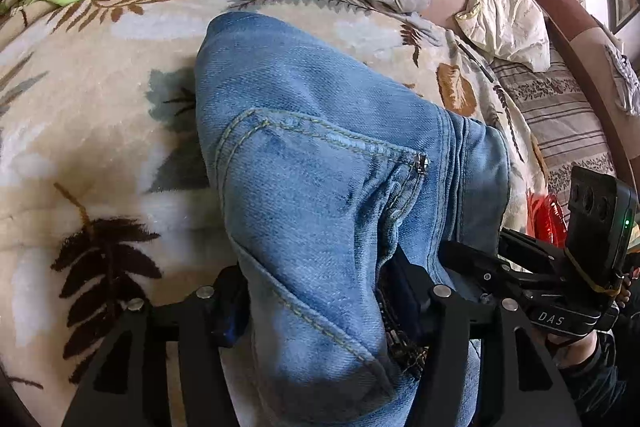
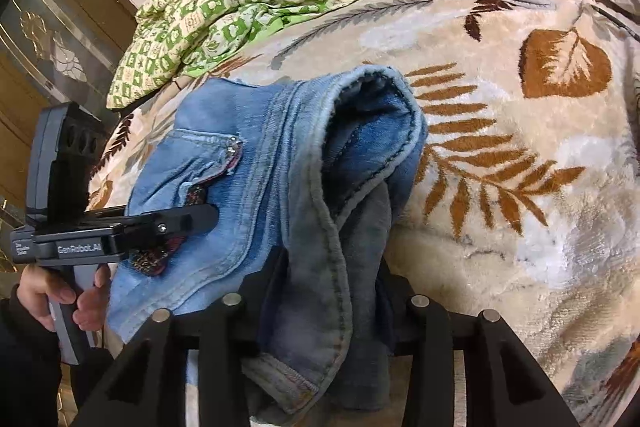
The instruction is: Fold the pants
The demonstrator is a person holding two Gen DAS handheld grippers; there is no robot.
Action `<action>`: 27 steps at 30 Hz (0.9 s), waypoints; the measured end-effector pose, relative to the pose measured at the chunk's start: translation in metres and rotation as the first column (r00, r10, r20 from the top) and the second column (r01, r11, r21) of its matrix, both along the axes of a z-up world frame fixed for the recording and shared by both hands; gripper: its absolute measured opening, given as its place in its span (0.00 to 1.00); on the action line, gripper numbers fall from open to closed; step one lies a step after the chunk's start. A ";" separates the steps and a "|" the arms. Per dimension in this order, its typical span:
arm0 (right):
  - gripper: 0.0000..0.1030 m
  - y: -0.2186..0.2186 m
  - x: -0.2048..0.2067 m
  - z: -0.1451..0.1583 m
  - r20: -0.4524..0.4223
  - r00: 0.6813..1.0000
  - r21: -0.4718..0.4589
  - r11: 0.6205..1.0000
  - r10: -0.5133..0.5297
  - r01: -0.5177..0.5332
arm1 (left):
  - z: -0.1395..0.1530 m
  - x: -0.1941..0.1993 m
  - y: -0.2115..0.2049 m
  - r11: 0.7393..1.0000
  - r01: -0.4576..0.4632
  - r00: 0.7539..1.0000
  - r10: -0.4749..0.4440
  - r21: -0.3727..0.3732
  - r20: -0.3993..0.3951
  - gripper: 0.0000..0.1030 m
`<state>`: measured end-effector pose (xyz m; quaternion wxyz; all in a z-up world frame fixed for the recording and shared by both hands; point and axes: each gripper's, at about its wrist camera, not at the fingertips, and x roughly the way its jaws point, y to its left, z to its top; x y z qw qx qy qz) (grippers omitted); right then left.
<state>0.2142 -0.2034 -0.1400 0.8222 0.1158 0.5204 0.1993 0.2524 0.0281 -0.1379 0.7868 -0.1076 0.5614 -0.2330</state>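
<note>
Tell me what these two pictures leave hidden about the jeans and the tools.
- Left wrist view: the left tool has its fingertips buried under the jeans, so the pinched spot is hidden.
- Right wrist view: the right tool is likewise covered by denim.
- Both views: the jeans' near end is cut off by the bottom edge.
- Blanket under the jeans: covered.

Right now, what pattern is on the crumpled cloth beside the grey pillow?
Green and cream checks with small prints, on the crumpled cloth; clearest in the right wrist view.
</note>
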 end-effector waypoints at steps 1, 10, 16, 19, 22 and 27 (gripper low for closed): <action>0.57 0.000 0.001 0.000 0.001 1.000 -0.006 1.000 -0.003 0.003 | 0.002 0.000 0.001 1.000 -0.006 1.000 0.006 0.000 0.004 0.68; 0.92 -0.038 -0.016 0.051 0.012 0.999 0.056 0.998 -0.044 0.043 | 0.071 -0.054 0.006 0.982 0.101 0.983 -0.124 0.160 0.137 0.93; 0.92 -0.053 -0.045 0.065 -0.034 0.999 0.217 0.976 0.005 0.002 | 0.094 -0.120 -0.013 0.902 0.259 0.873 -0.371 0.345 0.316 0.93; 0.92 -0.053 -0.051 0.062 -0.066 0.998 0.254 0.967 -0.016 0.032 | 0.092 -0.137 -0.019 0.869 0.285 0.826 -0.436 0.404 0.356 0.93; 0.92 -0.053 -0.051 0.059 -0.108 0.994 0.281 0.958 -0.025 0.054 | 0.087 -0.143 -0.017 0.864 0.291 0.812 -0.451 0.412 0.372 0.93; 0.92 -0.050 -0.044 0.055 -0.144 0.989 0.328 0.941 -0.040 0.086 | 0.075 -0.147 -0.017 0.852 0.278 0.794 -0.463 0.444 0.393 0.93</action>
